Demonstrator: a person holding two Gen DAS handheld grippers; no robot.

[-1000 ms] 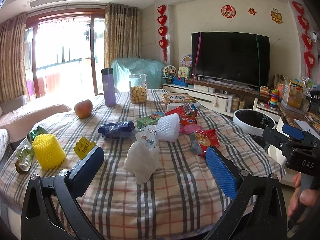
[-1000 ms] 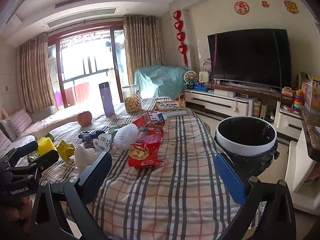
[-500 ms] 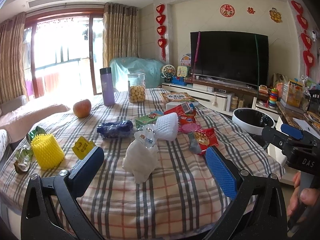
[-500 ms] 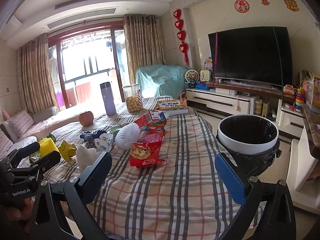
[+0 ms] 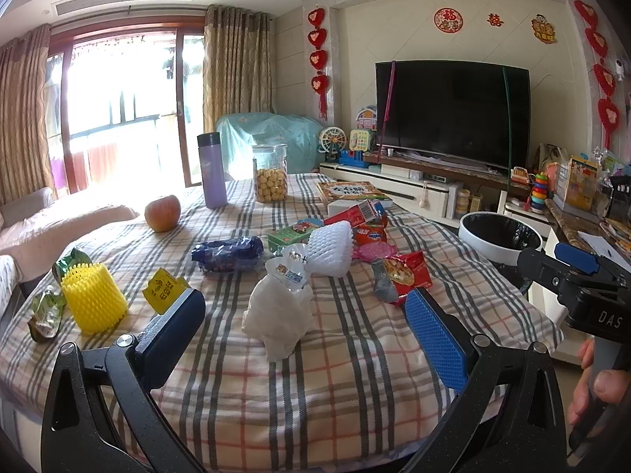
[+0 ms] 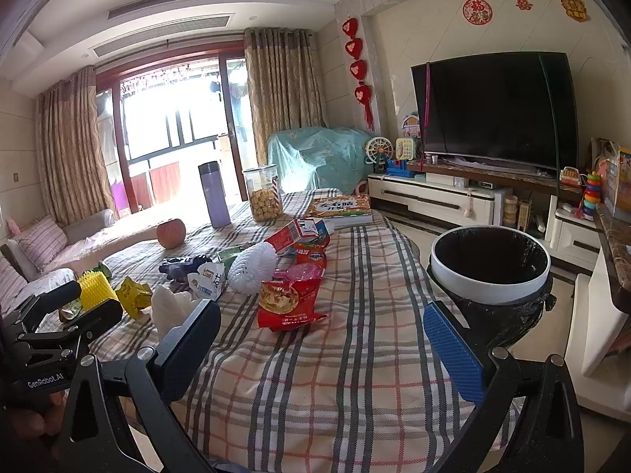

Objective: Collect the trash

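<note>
Crinkling white plastic bag on plaid tablecloth; round bin beside.

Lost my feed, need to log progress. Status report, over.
Left tool open, empty; right tool open, empty. Wrappers still on table, crumpled white bag nearest left. Bin open, path clear.

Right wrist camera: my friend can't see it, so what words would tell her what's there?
The open right gripper hangs empty over a plaid table, aimed past a red snack bag and other wrappers. A black-lined bin stands beside the table on the right. Farther back are an apple, a purple bottle and a cookie jar.
</note>
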